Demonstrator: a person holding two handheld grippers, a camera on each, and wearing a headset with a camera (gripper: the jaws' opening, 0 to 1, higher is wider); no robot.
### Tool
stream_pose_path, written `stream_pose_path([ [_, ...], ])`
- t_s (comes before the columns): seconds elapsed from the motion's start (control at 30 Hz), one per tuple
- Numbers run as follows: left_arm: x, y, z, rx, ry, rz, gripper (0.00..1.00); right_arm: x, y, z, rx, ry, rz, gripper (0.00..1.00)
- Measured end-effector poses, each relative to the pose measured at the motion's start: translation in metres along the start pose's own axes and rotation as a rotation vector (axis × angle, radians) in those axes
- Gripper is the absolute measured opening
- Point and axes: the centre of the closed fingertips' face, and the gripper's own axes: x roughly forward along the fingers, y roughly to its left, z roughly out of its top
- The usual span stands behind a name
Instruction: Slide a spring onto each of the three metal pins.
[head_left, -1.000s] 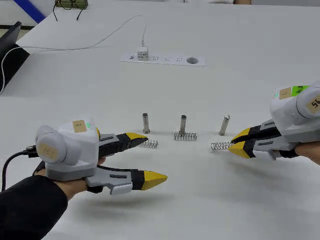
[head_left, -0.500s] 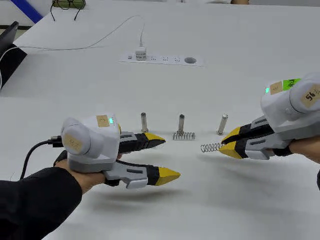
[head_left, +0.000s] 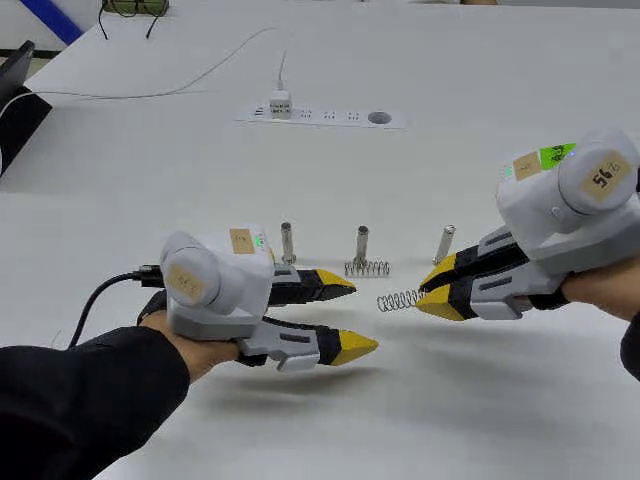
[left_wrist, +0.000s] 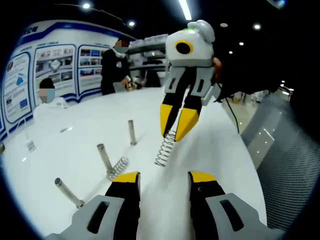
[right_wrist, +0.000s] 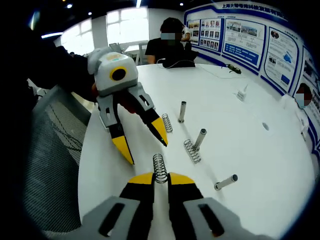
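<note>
The spring (head_left: 398, 300) that matters now is pinched by one end in the right gripper (head_left: 422, 298), whose yellow tips are clamped together on it. The rest of the coil juts out free to the left, on the near side of the row of pins, and I can't tell whether its loose end touches the table (head_left: 450, 160). The left gripper (head_left: 361, 314) hangs opposite with its jaws spread and nothing between them. Behind them stand the left pin (head_left: 287, 242), middle pin (head_left: 361, 246) and right pin (head_left: 443, 244), all bare. A second spring (head_left: 367, 268) lies at the foot of the middle pin, and a third spring (right_wrist: 166, 123) lies near the left pin, just beyond the left gripper's far jaw. Far back sits a power strip (head_left: 322, 117). My worry is the grip: held only at its end, the coil can wag or buckle, miss a pin's top, then pop loose and roll. I also can't tell whether the pins are fixed, so a sideways nudge from either tip might topple one.
</note>
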Motion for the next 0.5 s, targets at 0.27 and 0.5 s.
stream_pose_path([
  [0.27, 0.0052, 0.0000, 0.0013, 0.034, 0.010, 0.001, 0.27, 0.0017, 0.0044, 0.0023, -0.012, 0.010, 0.015, 0.11],
  [0.5, 0.0065, -0.0029, 0.0037, 0.052, 0.007, -0.008, 0.22, 0.0030, 0.0081, 0.0019, -0.018, 0.027, 0.023, 0.11],
])
